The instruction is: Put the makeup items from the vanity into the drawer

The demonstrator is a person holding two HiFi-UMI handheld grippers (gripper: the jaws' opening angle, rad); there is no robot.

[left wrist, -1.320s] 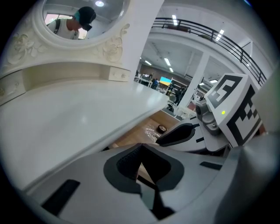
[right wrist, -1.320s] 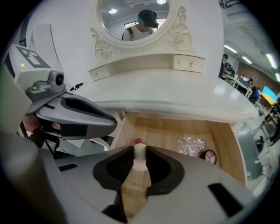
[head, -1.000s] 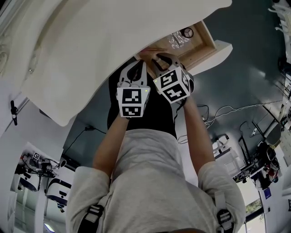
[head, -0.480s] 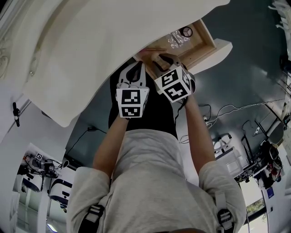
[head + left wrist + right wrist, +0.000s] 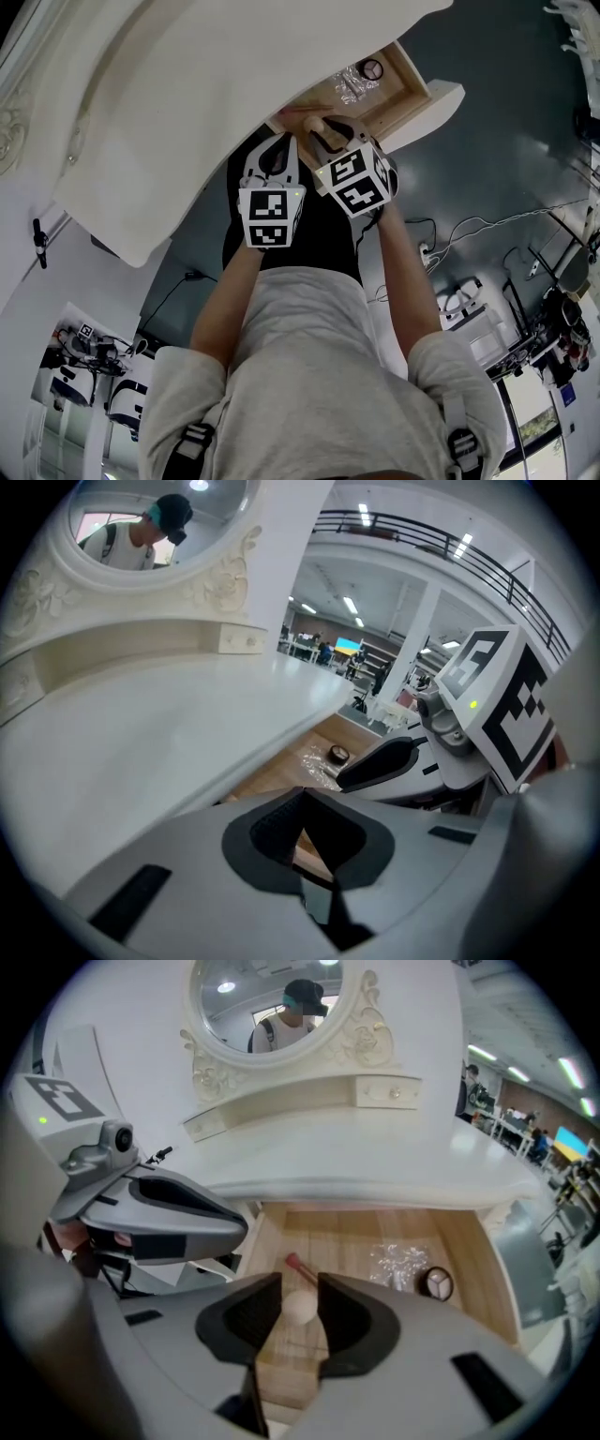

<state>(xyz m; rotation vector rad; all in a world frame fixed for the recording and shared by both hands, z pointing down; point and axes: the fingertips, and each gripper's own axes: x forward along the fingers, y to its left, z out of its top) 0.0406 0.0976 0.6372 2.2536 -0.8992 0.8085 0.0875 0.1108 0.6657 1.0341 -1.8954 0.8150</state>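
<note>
Right tool (image 5: 300, 1283) jaws just spread wider; pale round sponge (image 5: 300, 1309) loose between; left tool (image 5: 300, 794) pressed together.

Left tongs (image 5: 301, 799) closed — right tongs (image 5: 300, 1283) just opened, a knob (image 5: 300, 1310) between them.

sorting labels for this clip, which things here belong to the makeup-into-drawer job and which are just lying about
Job: open drawer, pale ball, red-tipped stick, crinkly clear packet, round compact, white vanity top.
Lying about: mirror, floor cable.
</note>
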